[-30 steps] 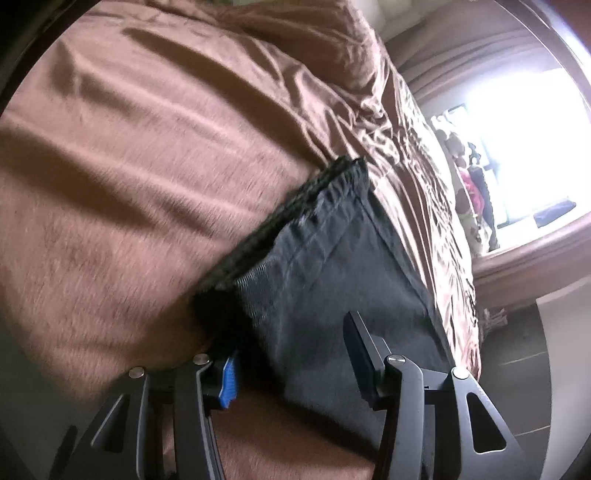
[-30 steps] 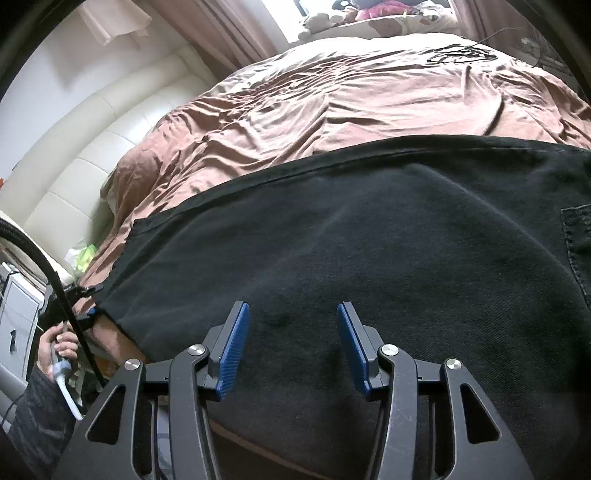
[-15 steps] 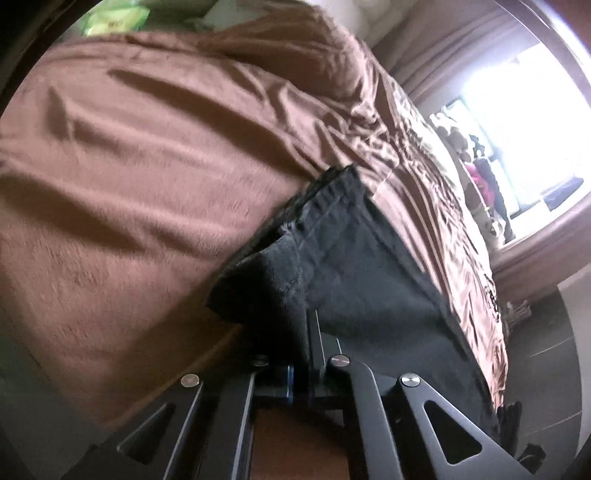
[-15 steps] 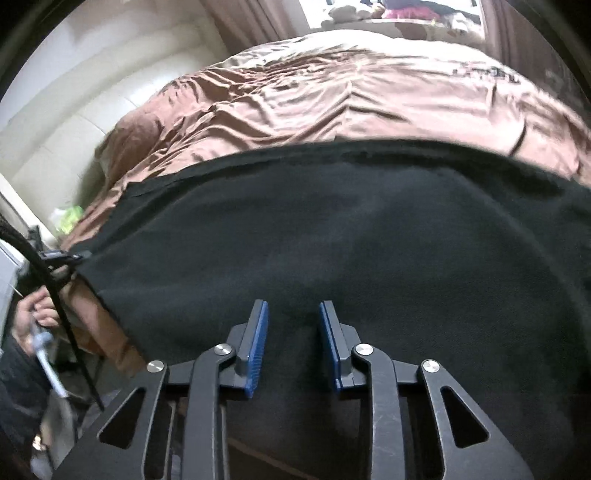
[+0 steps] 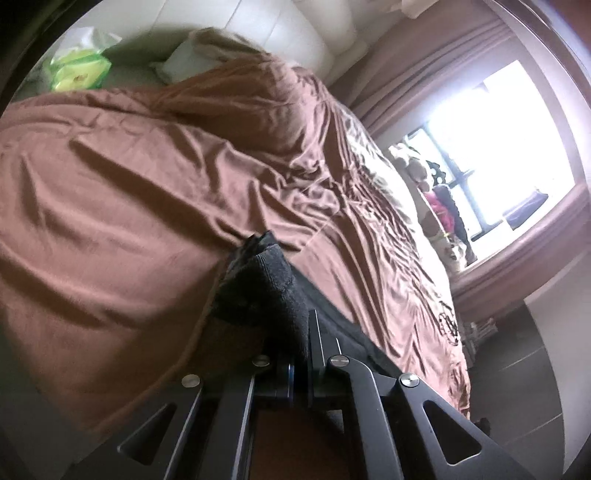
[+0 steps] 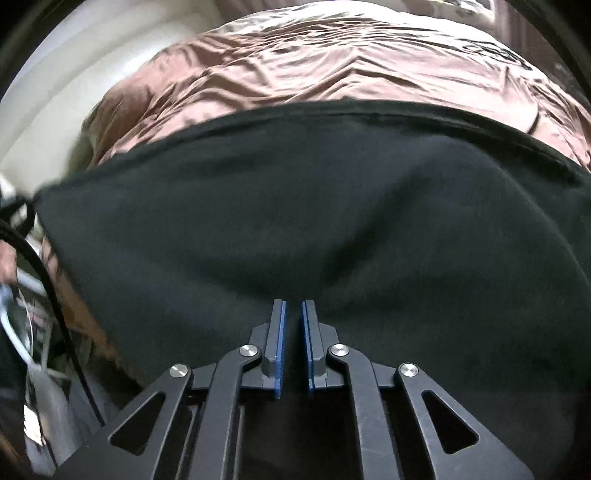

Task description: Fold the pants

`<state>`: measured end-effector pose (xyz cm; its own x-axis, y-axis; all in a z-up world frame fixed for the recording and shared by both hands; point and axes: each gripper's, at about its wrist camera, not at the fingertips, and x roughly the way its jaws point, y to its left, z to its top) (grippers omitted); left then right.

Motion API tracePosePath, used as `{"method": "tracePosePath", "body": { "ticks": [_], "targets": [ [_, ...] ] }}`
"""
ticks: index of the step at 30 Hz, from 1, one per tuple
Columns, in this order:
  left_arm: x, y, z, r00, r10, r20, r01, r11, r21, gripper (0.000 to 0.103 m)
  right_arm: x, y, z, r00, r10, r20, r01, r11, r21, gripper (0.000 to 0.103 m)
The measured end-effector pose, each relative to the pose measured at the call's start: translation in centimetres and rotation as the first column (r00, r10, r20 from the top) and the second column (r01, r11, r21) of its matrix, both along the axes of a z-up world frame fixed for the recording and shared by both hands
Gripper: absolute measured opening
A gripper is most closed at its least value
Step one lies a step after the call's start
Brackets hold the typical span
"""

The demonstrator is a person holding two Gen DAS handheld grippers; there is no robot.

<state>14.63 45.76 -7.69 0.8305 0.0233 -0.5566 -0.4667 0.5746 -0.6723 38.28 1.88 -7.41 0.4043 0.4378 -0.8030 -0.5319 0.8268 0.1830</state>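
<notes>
Black pants (image 6: 295, 184) lie spread across the brown bedspread (image 6: 314, 62). In the left wrist view one end of the pants (image 5: 266, 284) is bunched and raised off the bedspread (image 5: 129, 184), and my left gripper (image 5: 301, 332) is shut on that fabric. In the right wrist view my right gripper (image 6: 293, 306) sits at the near edge of the pants. Its jaws are closing, only a narrow gap shows between the blue pads (image 6: 280, 347), and a pinch of cloth with creases fanning out from it sits between them.
A green tissue pack (image 5: 79, 68) and a white padded headboard (image 5: 295, 33) are at the bed's head. A bright window (image 5: 498, 147) with soft toys (image 5: 436, 199) is beyond the bed, with dark floor (image 5: 517, 387) beside it. A black cable (image 6: 48, 280) and a hand (image 6: 7, 262) show at left.
My left gripper shut on the pants' end and lifted it, bunching the cloth. My right gripper's jaws narrowed from wide apart to nearly together on the fabric.
</notes>
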Motion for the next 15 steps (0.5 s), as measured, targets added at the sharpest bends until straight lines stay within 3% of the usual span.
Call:
{"method": "tracePosePath", "body": {
  "ticks": [5, 10, 15],
  "targets": [
    [0.5, -0.1, 0.5, 1.0, 0.011, 0.02, -0.011, 1.0, -0.003, 0.004, -1.4, -1.3, 0.3, 0.996, 0.029, -0.086, -0.024, 0.998, 0.061, 0.006],
    [0.3, 0.0, 0.3, 0.999, 0.013, 0.033, -0.013, 1.0, -0.003, 0.004, -0.5, -1.4, 2.0, 0.998, 0.029, -0.047, -0.027, 0.998, 0.056, 0.006],
    [-0.1, 0.1, -0.4, 1.0, 0.018, 0.025, -0.017, 1.0, -0.017, 0.004, 1.5, -0.4, 1.8, 0.999, 0.002, -0.038, -0.002, 1.0, 0.01, 0.006]
  ]
}}
